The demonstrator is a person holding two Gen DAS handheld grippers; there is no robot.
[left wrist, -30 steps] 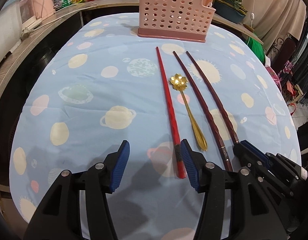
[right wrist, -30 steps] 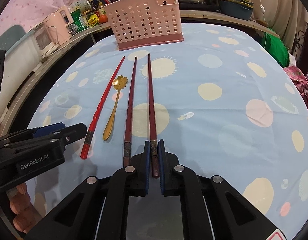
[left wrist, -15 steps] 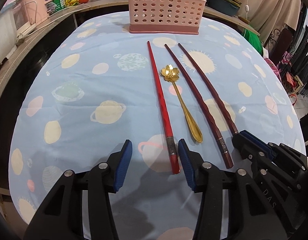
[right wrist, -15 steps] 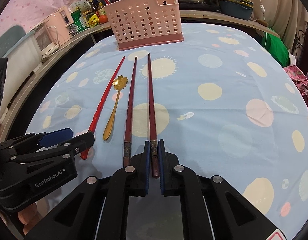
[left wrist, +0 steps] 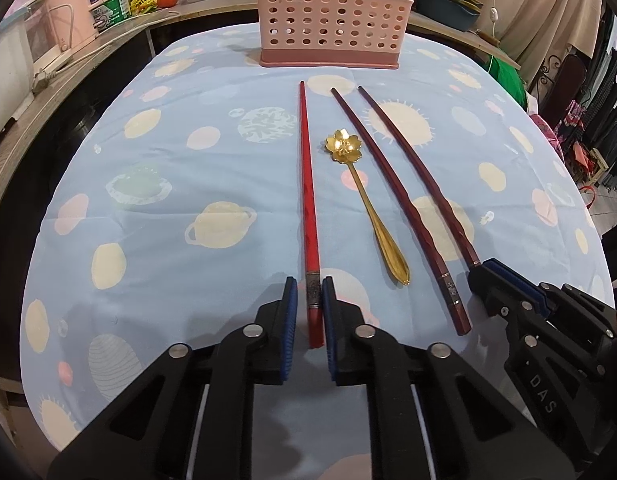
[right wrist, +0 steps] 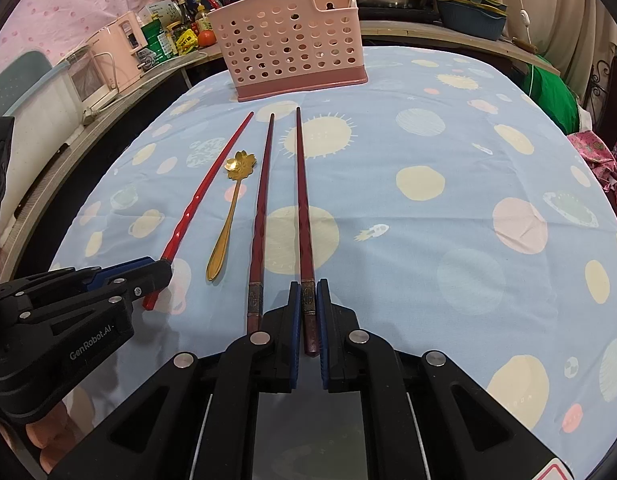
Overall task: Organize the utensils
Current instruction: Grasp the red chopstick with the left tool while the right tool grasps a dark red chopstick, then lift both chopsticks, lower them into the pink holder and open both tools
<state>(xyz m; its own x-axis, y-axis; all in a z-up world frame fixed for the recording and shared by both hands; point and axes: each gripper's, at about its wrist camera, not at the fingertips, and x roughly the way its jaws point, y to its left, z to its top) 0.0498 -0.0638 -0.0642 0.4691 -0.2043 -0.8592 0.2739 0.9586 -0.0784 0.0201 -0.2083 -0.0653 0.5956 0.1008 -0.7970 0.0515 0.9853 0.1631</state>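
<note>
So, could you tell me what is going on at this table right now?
A person is sorting utensils with a gripper in each hand. The left gripper is closing around the near end of the red chopstick, which lies between its jaws. The right gripper is shut on the near end of a dark chopstick. A second dark chopstick and a gold spoon lie on the tablecloth. All four point toward the pink basket.
</note>
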